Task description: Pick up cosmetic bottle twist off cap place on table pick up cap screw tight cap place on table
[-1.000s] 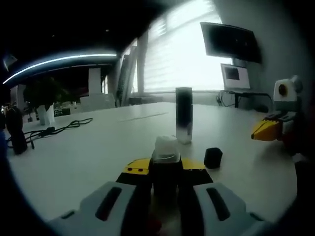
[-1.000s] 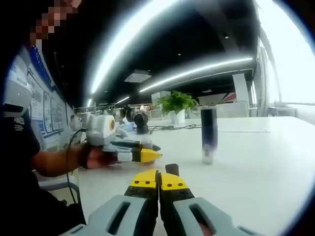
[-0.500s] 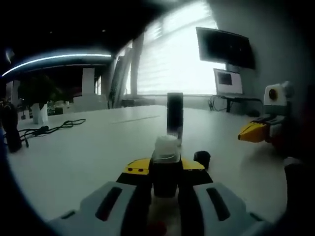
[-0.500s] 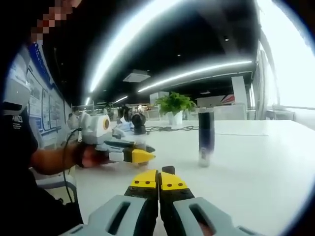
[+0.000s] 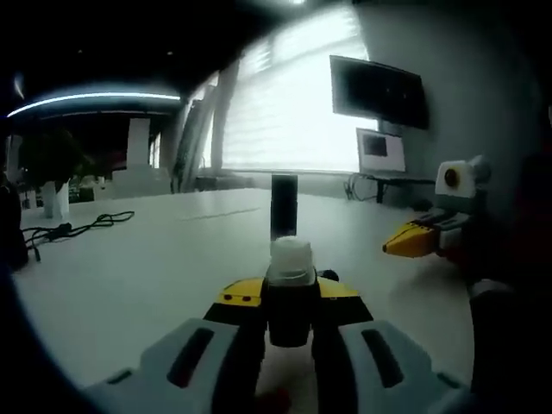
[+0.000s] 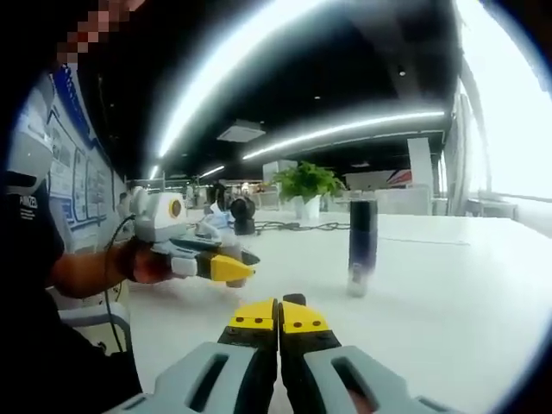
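Left gripper [image 5: 290, 297] clamped on uncapped cosmetic bottle [image 5: 291, 285], held above tabletop [image 5: 147, 267]. Right gripper [image 6: 279, 316] jaws together, empty. Tall dark bottle [image 6: 362, 243] stands upright mid-tabletop; black cap [image 5: 329, 276] just beyond left jaws.

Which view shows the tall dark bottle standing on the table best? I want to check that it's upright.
The right gripper view: the tall dark bottle stands upright on the white table, unobstructed, full height visible. In the left gripper view the same bottle is dim, backlit by the window, and its base hides behind the uncapped bottle held in the left tool.
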